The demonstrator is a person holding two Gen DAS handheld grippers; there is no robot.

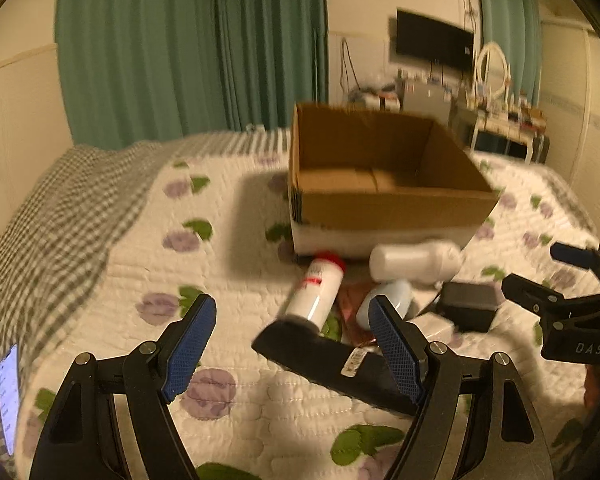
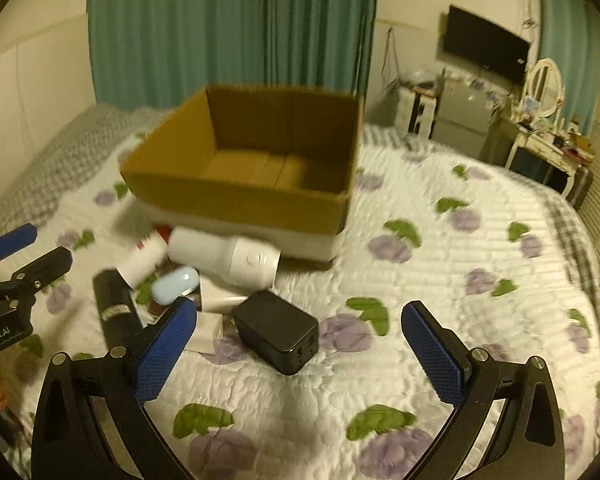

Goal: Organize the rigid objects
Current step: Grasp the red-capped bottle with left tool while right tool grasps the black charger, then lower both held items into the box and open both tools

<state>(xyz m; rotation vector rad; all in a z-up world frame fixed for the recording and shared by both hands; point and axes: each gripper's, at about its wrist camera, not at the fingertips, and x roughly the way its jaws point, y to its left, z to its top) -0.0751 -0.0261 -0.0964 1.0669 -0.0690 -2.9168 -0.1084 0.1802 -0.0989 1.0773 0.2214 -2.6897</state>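
Note:
An open cardboard box (image 1: 384,204) (image 2: 236,200) stands empty on the bed. In front of it lies a pile: a large white bottle (image 1: 416,260) (image 2: 224,258), a white red-capped bottle (image 1: 318,290) (image 2: 144,258), a pale blue case (image 1: 396,294) (image 2: 176,284), a black charger block (image 1: 470,306) (image 2: 278,330), a black oblong case (image 1: 324,354) (image 2: 114,306) and small white boxes (image 2: 216,300). My left gripper (image 1: 292,344) is open and empty, just before the black oblong case. My right gripper (image 2: 300,348) is open and empty, around the black charger block from the near side.
The bed's floral quilt (image 2: 440,280) spreads to the right. A checked blanket (image 1: 60,216) covers the left side. A phone (image 1: 8,396) lies at the bed's left edge. Green curtains, a wall TV and a cluttered dresser (image 2: 540,136) stand beyond.

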